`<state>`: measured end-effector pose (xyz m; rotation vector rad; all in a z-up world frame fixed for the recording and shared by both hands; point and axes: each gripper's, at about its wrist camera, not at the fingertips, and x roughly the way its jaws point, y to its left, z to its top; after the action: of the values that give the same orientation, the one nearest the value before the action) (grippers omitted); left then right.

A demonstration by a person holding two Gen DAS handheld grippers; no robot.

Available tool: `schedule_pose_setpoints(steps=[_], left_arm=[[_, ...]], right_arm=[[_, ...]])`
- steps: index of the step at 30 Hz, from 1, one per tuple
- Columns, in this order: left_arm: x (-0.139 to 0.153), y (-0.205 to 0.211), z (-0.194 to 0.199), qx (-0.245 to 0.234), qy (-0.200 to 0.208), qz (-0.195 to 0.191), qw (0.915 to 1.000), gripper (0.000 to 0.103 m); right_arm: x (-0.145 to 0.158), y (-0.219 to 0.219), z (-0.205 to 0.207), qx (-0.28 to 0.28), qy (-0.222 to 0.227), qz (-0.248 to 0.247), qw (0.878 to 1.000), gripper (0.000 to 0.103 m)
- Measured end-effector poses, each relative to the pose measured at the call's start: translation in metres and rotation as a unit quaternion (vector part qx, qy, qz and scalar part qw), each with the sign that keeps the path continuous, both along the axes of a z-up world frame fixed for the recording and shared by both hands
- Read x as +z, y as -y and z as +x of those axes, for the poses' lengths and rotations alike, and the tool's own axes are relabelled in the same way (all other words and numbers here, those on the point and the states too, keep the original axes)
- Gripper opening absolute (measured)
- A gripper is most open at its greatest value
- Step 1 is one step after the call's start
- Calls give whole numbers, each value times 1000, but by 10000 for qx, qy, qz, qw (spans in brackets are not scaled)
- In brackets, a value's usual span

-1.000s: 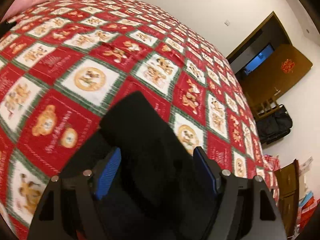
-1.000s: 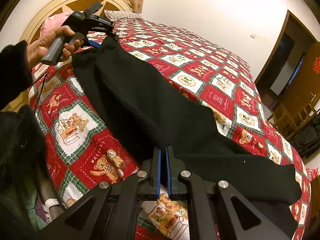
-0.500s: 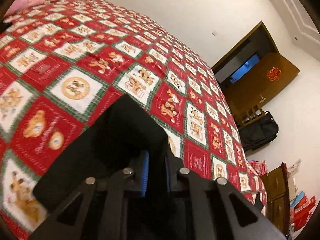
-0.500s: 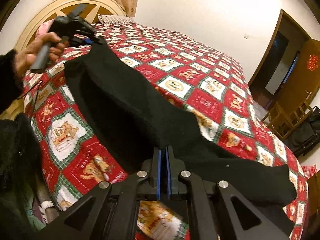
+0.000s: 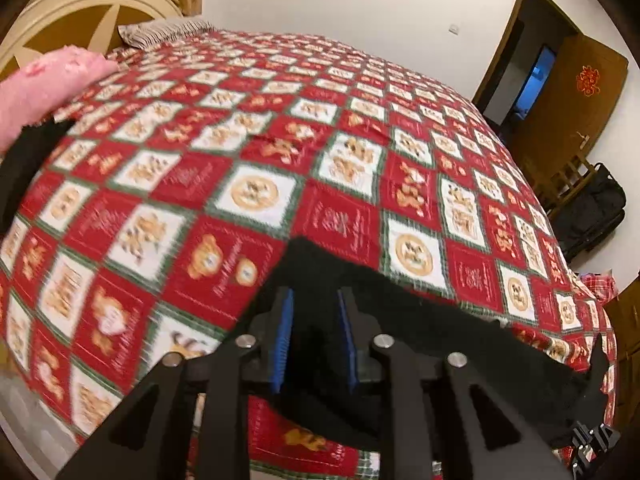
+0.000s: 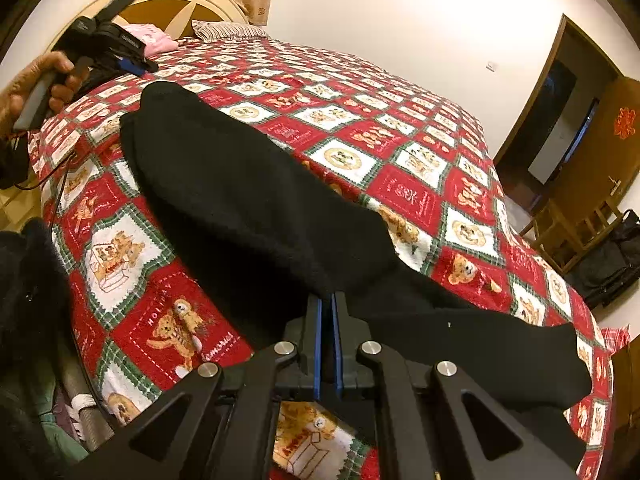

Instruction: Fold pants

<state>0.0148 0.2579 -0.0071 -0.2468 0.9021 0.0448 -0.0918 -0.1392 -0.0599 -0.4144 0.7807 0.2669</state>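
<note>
The black pants (image 6: 256,200) lie stretched along the near side of the red patterned bedspread (image 6: 400,128), one end near the headboard, the other trailing to the right. My right gripper (image 6: 327,312) is shut on the pants' near edge. My left gripper (image 6: 132,65) is held in a hand above the bed, a little beyond the far end of the pants and apart from them. In the left wrist view my left gripper (image 5: 316,312) is open, with the pants (image 5: 420,320) lying below and behind its blue pads.
A pink pillow (image 5: 44,88) and a striped pillow (image 6: 228,31) lie by the cream headboard (image 6: 188,0). A wooden door (image 6: 600,152), a chair (image 6: 576,224) and a black bag (image 6: 608,268) stand at the right. Dark clothing (image 6: 28,280) hangs by the bed's left edge.
My left gripper has opened, let go of the far end of the pants and lifted away towards the headboard. The pants now lie flat there. My right gripper stays shut on them.
</note>
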Motion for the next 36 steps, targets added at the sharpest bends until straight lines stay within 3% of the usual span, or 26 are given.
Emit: schedule_pose_setpoints(steps=[3,7,14,15,16,17,21,25,26,29,30,32,35,36], left_arm=[[3,-15,-2,204,92,320,9992,57],[-14,-29,3,45,40,92,9999,63],[-47,-27,22,-468,155,-502,9975,62],[-49,-24,23,-514,120,-593,9968,53],[-50,-21,24,-633,103,-782,9949,32],[-49,-18,24,-699,76,-842,9940,25],[-26,-12,20,-837,178,-874,9925,18],[-2,-14,15,-965,117,-1333,9863,18],[1,-12,15,-987,34,-1226,9875,18],[-7,-2,17,-860,-242,4,9960,18],[-17,0,19,-767,-383,378,9956,18],[-38,-3,21,-581,-614,747,9936,18],[-60,-13,25,-139,-859,1299,9877,28],[-62,-16,25,16,-896,1430,9857,38]], right_arm=[[-6,2,2,-74,-98,62,9999,4],[-7,1,2,-51,-106,49,9999,4],[-7,2,4,-130,-175,75,9997,4],[-7,2,5,-143,-177,72,9997,4],[-7,1,5,-157,-166,46,9997,4],[-6,1,5,-165,-153,22,9997,4],[4,6,7,-190,-69,131,9997,4],[5,10,8,-196,-133,232,9994,4],[3,11,7,-150,-210,287,9993,4],[-10,5,1,50,-409,212,9989,4],[-17,1,-1,79,-440,84,9990,4],[-24,-1,-1,53,-425,-8,9991,5],[-20,4,3,-112,-440,156,9988,6],[-18,6,3,-136,-489,235,9984,8]])
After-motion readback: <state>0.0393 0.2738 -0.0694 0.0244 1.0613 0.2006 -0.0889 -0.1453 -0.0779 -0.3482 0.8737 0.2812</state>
